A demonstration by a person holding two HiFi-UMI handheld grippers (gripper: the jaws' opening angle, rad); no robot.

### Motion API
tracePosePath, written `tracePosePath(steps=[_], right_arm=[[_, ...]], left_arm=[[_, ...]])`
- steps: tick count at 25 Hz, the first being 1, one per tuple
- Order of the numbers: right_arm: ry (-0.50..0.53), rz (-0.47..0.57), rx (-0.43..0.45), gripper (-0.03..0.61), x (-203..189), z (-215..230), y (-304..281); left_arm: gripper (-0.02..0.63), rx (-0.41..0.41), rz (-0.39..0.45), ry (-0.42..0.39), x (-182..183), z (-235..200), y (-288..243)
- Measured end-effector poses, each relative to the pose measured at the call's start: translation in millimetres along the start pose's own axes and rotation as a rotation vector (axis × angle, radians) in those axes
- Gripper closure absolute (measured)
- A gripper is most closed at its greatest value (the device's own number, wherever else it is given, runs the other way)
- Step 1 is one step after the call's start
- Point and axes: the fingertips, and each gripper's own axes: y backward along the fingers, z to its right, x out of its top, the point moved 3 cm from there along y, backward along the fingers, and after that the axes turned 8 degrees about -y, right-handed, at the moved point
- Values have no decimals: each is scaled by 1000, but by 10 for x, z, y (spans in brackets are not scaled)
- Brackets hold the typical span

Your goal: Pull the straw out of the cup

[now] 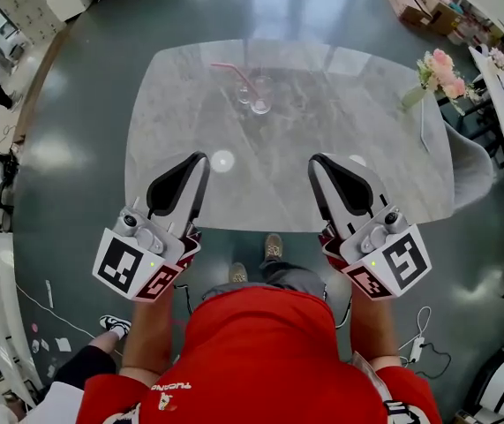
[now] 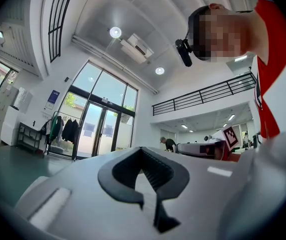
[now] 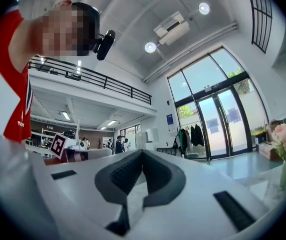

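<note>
Left tool (image 1: 201,159), right tool (image 1: 316,160): jaws closed together, empty, at the counter's (image 1: 172,131) near edge. Cup (image 1: 261,96): far side, well apart. Pink straw (image 1: 231,69): apparently standing in the cup.

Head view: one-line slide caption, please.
Left claw and right claw, shut and empty, above the marble table; pink straw stands in the glass cup beyond.
</note>
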Motion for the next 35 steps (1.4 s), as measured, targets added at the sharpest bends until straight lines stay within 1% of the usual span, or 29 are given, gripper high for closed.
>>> tracePosePath(steps=[10,17,22,26,31,35], right_arm=[[-13,9,41,577,65,625,-195],[-30,-2,86,577,70,941,-284],[-29,-12,112,577,48,1065,-376],[-37,-20,107,577,13,1121,-444],[9,-26,70,577,-51,1200,-592],[20,-34,47,577,-94,1289,-696]], left_arm=[[609,51,-12,-12,-101,-178,-536],[609,101,-34,-27,-149,-212,-802],[609,130,-48,-35,-202,-285,-926],[609,136,-75,-32,-295,-355,-1004],[609,129,-95,-24,-438,-503,-1128],[609,121,-112,-20,-577,-607,-1245]])
